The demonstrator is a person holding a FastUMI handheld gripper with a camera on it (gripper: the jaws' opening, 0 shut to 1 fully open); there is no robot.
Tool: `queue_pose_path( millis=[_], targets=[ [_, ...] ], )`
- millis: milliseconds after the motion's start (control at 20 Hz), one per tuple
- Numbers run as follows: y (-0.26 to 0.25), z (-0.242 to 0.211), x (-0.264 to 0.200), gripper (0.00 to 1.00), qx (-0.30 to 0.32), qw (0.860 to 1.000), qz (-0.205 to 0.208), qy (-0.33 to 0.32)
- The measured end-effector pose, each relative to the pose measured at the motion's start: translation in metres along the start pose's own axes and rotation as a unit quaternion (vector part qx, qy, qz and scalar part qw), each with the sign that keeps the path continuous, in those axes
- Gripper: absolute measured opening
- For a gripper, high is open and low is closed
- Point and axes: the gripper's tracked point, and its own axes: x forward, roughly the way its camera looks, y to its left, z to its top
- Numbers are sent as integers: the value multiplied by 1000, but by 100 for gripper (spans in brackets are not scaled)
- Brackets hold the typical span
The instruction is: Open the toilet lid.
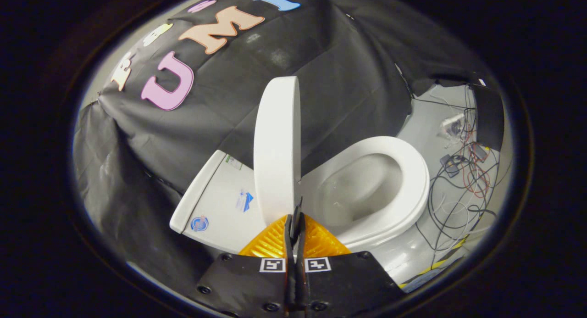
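Toilet lid raised upright, just ahead of closed gripper fingertips

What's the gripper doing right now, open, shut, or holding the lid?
Gripper: shut, fingers pressed together with nothing between them, tips at the lower edge of the raised toilet lid; whether they touch it cannot be told.

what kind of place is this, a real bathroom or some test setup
Most likely a staged test booth, not a real bathroom: the toilet, its lid raised, stands before a draped black cloth wall, with loose cables on the floor. The tool is shut just below the lid.
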Motion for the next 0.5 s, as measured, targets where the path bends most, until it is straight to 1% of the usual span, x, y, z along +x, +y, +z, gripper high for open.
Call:
queue_pose_path(
  millis=[500],
  targets=[
    [30,-1,1,1,-11,1000,18,2]
  ],
)
